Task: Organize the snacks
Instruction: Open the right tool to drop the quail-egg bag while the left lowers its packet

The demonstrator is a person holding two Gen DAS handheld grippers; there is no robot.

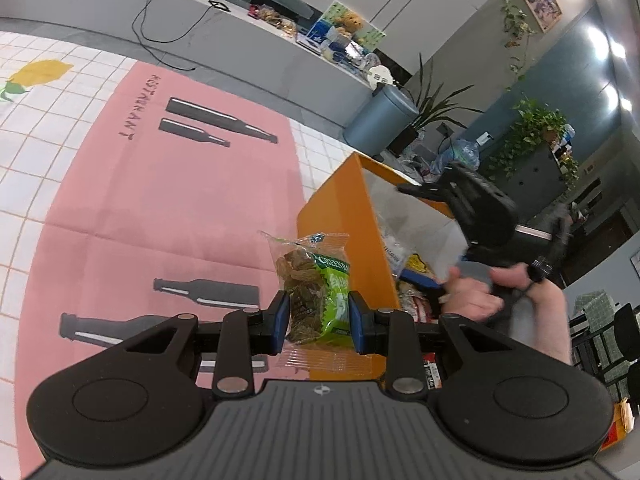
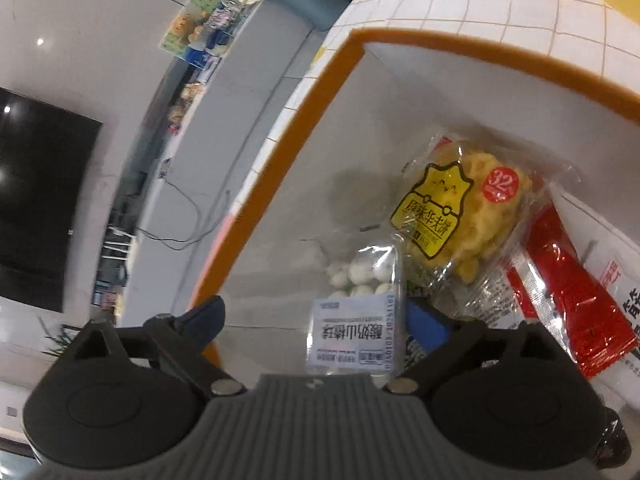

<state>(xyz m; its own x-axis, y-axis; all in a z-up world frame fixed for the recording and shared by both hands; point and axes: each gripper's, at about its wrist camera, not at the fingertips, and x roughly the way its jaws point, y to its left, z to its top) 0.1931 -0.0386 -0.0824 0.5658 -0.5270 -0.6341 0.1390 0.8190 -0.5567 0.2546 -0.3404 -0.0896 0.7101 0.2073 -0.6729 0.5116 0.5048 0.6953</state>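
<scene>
Left gripper pinched a green snack bag above the pink-printed tabletop, just beside the orange box; right gripper, fingers spread wide, pointed into that box over a packet of white balls, a yellow pastry pack and a red sachet.

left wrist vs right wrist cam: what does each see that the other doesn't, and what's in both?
Left wrist only: the left gripper shut on a green snack bag, the pink tablecloth panel with bottle prints, and the right gripper seen from outside, held by a hand over the box.
Right wrist only: the right gripper's open pads inside the box, a bag of white balls lying between them untouched, a red packet, and a wall screen.
Both: the orange box and the yellow waffle packet in it.
</scene>
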